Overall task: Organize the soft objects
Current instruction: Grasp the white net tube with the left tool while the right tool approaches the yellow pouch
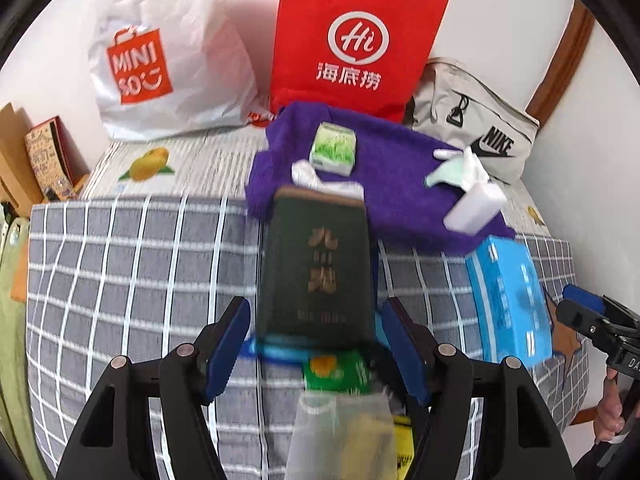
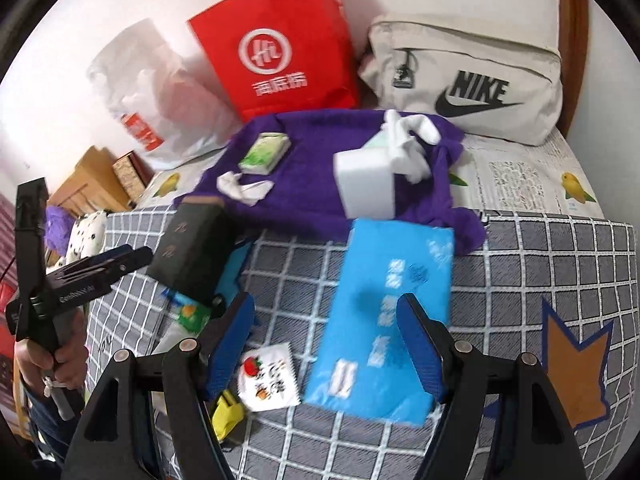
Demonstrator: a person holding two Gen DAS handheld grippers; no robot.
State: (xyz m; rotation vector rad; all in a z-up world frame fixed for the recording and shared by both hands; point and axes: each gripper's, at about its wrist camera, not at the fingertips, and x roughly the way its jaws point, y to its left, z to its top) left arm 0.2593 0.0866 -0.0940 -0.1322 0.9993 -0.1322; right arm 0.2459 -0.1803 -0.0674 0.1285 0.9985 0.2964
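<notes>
Between the left fingers [image 1: 394, 344], which look like black matt plastic with ribbed blue pads, stands a dark green pack [image 1: 316, 264] with a smooth, slightly glossy wrapper. Beyond them lies a purple towel [image 1: 384, 184] of fuzzy cloth. Between the right fingers [image 2: 420, 348] lies a blue tissue pack [image 2: 384, 312] in shiny plastic film. Under both, a checked bedsheet [image 1: 132, 264] of matt woven cloth. Farther off: a red paper bag [image 1: 352, 40], a crinkled glossy white plastic bag [image 1: 168, 60], a beige canvas pouch [image 2: 472, 80].

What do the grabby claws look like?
Each gripper is black, with two arms shaped like open triangles joined by silver round rivets. The left gripper and the right gripper both have ridged blue pads on their fingers. White lettering marks the black handle.
</notes>
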